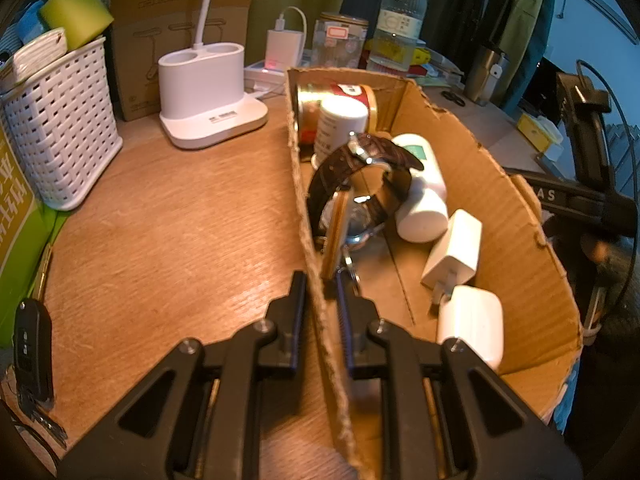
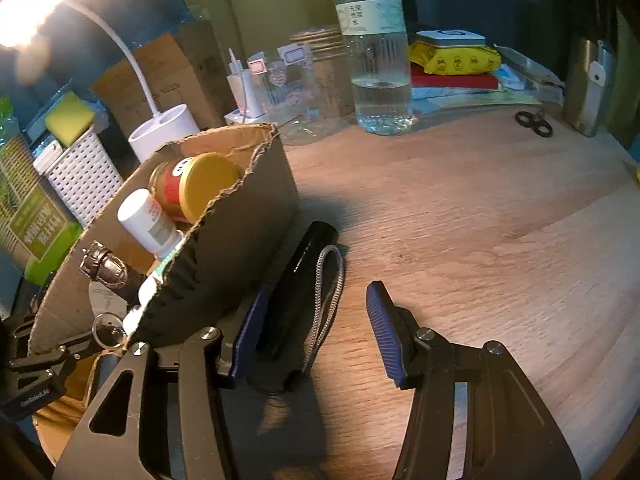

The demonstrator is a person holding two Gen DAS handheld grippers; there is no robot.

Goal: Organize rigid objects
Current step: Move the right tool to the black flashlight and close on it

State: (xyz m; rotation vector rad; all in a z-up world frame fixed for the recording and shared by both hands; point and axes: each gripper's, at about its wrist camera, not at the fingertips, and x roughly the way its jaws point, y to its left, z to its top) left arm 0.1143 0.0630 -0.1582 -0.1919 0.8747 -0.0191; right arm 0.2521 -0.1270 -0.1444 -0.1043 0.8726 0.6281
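Note:
A torn cardboard box holds a red-and-gold tin, white bottles, a brown-strap watch, a white charger and a white earbud case. My left gripper is shut on the box's left wall. In the right wrist view the box is at the left. A black flashlight with a grey cord loop lies on the table beside it. My right gripper is open around the flashlight's near end, low over the table.
A white basket, a white lamp base, a car key and a green box are left of the box. A water bottle, jars, black scissors and a steel cup stand at the back.

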